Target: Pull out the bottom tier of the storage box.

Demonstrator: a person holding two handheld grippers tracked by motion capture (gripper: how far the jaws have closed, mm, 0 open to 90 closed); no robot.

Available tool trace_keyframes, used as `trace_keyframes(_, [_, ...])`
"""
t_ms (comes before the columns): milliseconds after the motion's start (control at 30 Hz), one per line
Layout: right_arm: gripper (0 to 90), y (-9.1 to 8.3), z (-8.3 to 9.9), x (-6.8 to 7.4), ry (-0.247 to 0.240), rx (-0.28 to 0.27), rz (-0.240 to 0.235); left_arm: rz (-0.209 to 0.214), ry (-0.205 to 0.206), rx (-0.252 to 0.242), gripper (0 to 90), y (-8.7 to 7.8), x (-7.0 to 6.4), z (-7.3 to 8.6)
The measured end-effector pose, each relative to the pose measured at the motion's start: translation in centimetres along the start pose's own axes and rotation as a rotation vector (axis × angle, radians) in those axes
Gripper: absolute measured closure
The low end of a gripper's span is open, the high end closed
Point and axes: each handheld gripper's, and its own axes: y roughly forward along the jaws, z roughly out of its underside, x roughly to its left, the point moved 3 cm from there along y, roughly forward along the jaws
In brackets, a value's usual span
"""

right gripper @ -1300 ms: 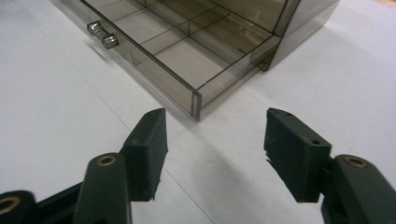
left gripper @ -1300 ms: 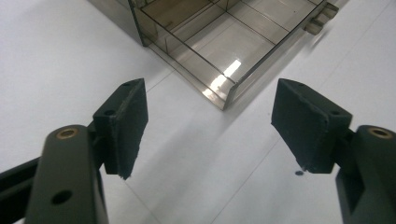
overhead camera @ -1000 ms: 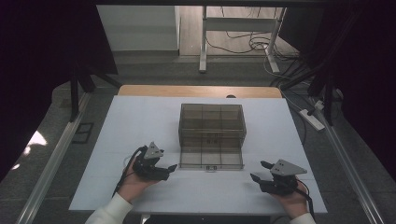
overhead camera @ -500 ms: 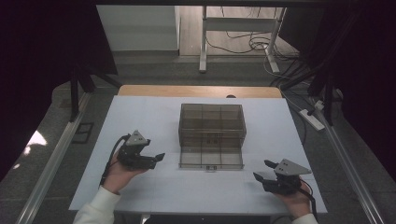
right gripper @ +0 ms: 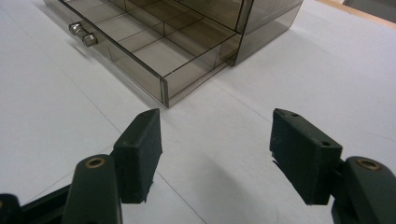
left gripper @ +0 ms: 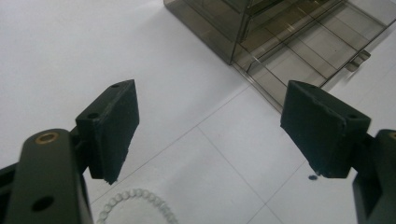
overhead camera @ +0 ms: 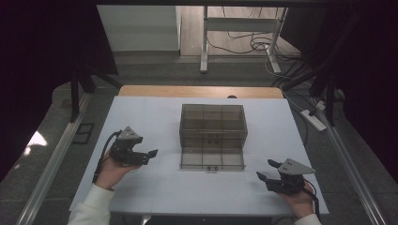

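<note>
A smoky see-through drawer box (overhead camera: 213, 123) stands mid-table, its bottom drawer (overhead camera: 212, 159) pulled out toward me. My left gripper (overhead camera: 148, 156) hovers left of the drawer, open and holding nothing. In the left gripper view the jaws (left gripper: 210, 100) stand wide apart over the white table, with a ring of white beads (left gripper: 135, 205) lying just below them and the box (left gripper: 280, 32) at the upper right. My right gripper (overhead camera: 265, 169) sits near the front right, open. In the right gripper view it (right gripper: 217, 121) faces the drawer's corner (right gripper: 163, 70) and its metal knob (right gripper: 81, 33).
The white tabletop (overhead camera: 141, 117) has a wooden strip (overhead camera: 199, 91) along its far edge. A power strip (overhead camera: 313, 119) and cables lie on the floor to the right. Metal rails (overhead camera: 51, 164) run along both sides of the table.
My left gripper has moved left and a little farther up the table, away from the drawer. The right gripper has hardly shifted. Both stay open.
</note>
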Motion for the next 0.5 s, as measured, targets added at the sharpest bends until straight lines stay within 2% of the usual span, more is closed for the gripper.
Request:
trace_keyframes(200, [33.9,0.1,0.0,0.0,0.007,-0.003,-0.005,0.001,-0.008,0.01,20.0,-0.1,0.6,0.3])
trace_keyframes(500, [33.8,0.2,0.1,0.0,0.007,0.006,-0.015,-0.021,-0.036,0.019,19.7,-0.4,2.1,0.8])
